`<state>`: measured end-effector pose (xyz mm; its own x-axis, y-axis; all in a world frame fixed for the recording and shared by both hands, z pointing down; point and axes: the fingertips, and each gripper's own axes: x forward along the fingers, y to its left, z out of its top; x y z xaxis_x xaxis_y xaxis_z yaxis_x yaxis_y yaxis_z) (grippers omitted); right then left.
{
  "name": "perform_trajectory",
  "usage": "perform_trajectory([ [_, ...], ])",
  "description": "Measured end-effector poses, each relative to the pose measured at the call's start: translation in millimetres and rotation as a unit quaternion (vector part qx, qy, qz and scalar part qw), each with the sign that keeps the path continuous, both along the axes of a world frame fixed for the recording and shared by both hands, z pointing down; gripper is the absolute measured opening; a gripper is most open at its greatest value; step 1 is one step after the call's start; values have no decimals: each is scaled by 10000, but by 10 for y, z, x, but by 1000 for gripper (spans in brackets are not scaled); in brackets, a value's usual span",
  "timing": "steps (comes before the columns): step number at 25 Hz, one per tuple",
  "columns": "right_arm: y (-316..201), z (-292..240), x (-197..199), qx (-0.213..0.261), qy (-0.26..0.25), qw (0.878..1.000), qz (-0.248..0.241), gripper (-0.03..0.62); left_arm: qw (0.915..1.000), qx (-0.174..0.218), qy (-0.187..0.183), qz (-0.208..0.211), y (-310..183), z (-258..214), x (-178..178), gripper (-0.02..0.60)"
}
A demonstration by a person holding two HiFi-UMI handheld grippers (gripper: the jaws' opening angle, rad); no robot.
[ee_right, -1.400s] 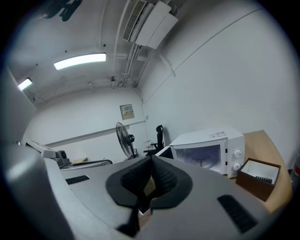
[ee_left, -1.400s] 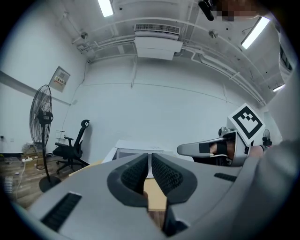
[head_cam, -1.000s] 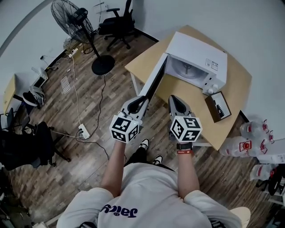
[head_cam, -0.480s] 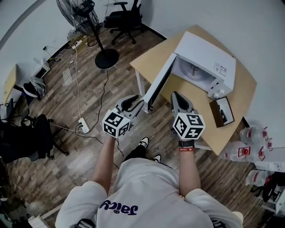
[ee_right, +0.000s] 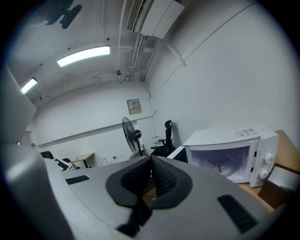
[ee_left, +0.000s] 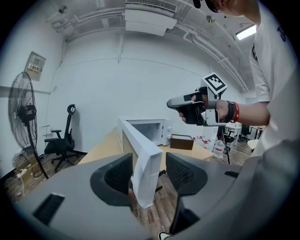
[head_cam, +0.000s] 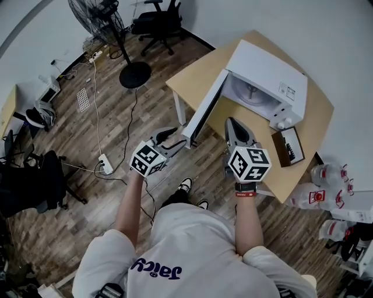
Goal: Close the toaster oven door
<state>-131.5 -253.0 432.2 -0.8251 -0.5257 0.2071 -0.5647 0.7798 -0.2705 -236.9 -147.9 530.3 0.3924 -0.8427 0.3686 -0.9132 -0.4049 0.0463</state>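
The white toaster oven (head_cam: 265, 78) stands on a wooden table (head_cam: 201, 73) with its door (head_cam: 201, 110) swung wide open toward me. My left gripper (head_cam: 176, 140) is at the door's free end. Its jaws have just been opening, and in the left gripper view the door's edge (ee_left: 146, 159) stands between the fingers (ee_left: 117, 176) with a gap on each side. My right gripper (head_cam: 232, 124) hovers right of the door, in front of the oven's open cavity (ee_right: 225, 161), shut with nothing in it.
A brown box (head_cam: 289, 144) lies on the table right of the oven. Water bottles (head_cam: 326, 189) stand on the floor at the right. A standing fan (head_cam: 102, 17), an office chair (head_cam: 156, 20) and a power strip with cables (head_cam: 106, 169) are on the wooden floor to the left.
My left gripper has let go of the door's end, opened its jaws and dropped lower and to the left. The right gripper stays shut and has shifted slightly.
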Motion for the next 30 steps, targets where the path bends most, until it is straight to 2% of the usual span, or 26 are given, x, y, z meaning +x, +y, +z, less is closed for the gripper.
perform_trajectory([
  [6,-47,38,-57,-1,80,10000,-9,15,9984,-136,-217,506,-67,182,-59,256],
  [13,-117,121,-51,-60,118,9999,12,15,9925,-189,-148,1201,-191,394,-8,259],
  [16,-91,123,-82,-64,129,9999,9,15,9912,-158,-71,1311,-206,405,-40,259],
  [23,-61,108,-84,-29,142,9999,45,15,9875,-274,-207,1539,-230,476,-13,256],
  [26,-56,93,-72,-29,121,9999,86,15,9860,-271,-153,1639,-227,493,15,202],
  [30,-37,87,-54,-32,121,9999,76,15,9844,-235,-222,1731,-219,495,56,178],
])
